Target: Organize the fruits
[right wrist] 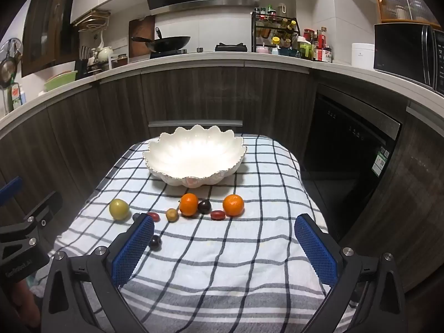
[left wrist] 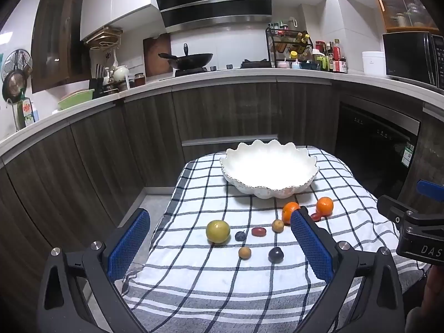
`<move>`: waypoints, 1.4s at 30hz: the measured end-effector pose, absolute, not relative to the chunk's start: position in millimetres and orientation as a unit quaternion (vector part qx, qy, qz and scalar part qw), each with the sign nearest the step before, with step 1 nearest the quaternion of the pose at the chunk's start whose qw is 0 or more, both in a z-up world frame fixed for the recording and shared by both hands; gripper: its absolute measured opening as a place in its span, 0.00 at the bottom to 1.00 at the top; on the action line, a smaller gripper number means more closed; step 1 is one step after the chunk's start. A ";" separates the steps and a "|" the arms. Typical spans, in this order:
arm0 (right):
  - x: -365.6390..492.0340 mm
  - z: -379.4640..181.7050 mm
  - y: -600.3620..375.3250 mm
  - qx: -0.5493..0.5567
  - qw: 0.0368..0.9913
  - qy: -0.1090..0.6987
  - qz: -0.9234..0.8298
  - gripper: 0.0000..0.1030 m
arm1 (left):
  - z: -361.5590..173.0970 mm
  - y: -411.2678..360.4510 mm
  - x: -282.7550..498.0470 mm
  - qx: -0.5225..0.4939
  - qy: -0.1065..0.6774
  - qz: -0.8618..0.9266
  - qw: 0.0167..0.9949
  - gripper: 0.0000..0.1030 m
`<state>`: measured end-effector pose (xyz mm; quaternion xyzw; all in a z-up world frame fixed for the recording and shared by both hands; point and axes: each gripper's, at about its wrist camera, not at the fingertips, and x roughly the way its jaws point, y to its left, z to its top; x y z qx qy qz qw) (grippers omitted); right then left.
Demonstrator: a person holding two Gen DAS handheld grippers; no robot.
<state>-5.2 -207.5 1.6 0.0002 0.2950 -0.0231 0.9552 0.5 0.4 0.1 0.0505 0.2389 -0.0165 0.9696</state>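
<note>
Hovering both grippers, left gripper [left wrist: 219, 238] and right gripper [right wrist: 224, 236], jaws wide and empty, since fruits sit loose before the empty bowl [right wrist: 194, 156]

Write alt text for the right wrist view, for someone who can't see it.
Open blue-padded tongs hover over a checked cloth where two oranges, a green fruit and several small fruits lie loose before an empty white scalloped bowl. Kitchen counters stand behind.
</note>
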 end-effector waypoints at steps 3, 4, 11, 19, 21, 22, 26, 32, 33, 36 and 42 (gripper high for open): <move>-5.6 1.7 -208.2 -0.002 0.955 0.296 -0.025 1.00 | -0.1 0.8 1.9 0.050 0.240 -0.021 0.969 1.00; -5.8 1.9 -208.4 -0.002 0.955 0.295 -0.025 1.00 | -0.4 1.3 2.6 0.050 0.240 -0.022 0.969 1.00; -6.2 1.2 -209.3 0.000 0.956 0.294 -0.024 1.00 | -1.5 -2.2 2.3 0.054 0.241 -0.019 0.969 1.00; -7.0 2.3 -208.9 0.000 0.956 0.294 -0.023 1.00 | 0.2 -3.6 1.4 0.054 0.241 -0.019 0.969 1.00; -6.7 3.5 -208.7 0.000 0.956 0.294 -0.023 1.00 | 1.3 -2.9 -1.4 0.054 0.240 -0.020 0.969 1.00; -6.7 3.8 -209.1 0.001 0.956 0.293 -0.023 1.00 | 1.2 -2.7 -1.3 0.053 0.239 -0.020 0.969 1.00; -7.1 2.8 -209.2 0.001 0.956 0.293 -0.022 1.00 | 1.6 -3.2 -1.7 0.053 0.239 -0.020 0.969 1.00; -7.0 2.6 -209.2 0.001 0.956 0.292 -0.023 1.00 | 1.1 -3.0 -1.2 0.053 0.239 -0.021 0.969 1.00; -8.1 3.7 -208.2 0.001 0.956 0.292 -0.023 1.00 | 1.4 -3.4 -1.3 0.053 0.239 -0.021 0.969 1.00; -8.4 3.6 -209.3 0.002 0.956 0.291 -0.023 1.00 | 2.0 -3.7 -1.9 0.052 0.239 -0.021 0.969 1.00; -8.4 3.8 -209.3 0.003 0.956 0.291 -0.023 1.00 | 1.8 -3.2 -1.7 0.052 0.239 -0.021 0.969 1.00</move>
